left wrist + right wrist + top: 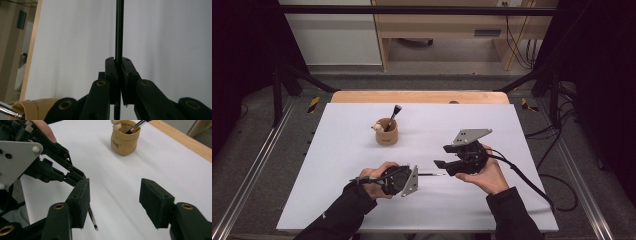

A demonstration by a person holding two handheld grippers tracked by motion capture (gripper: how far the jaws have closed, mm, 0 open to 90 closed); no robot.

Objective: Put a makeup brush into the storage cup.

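Currently listed: one thin black-handled brush (432, 174), clamped near its end by the left claw (418, 175), jaws pressed tight on the stem, well in front of the tan wooden cup (387, 133) and low over the white bench (362, 200). The right claw (439, 164) stands half-wide just beside the brush tip, gripping nothing. Handling, as judged: light, stiff, slim and apt to slip or pivot; best held mid-stem, clear of the bristles. The right claw view gives the bristle tip (95, 227); the left claw view gives the pads closed on the stem (119, 37). A second brush (394, 116) stands in the cup.
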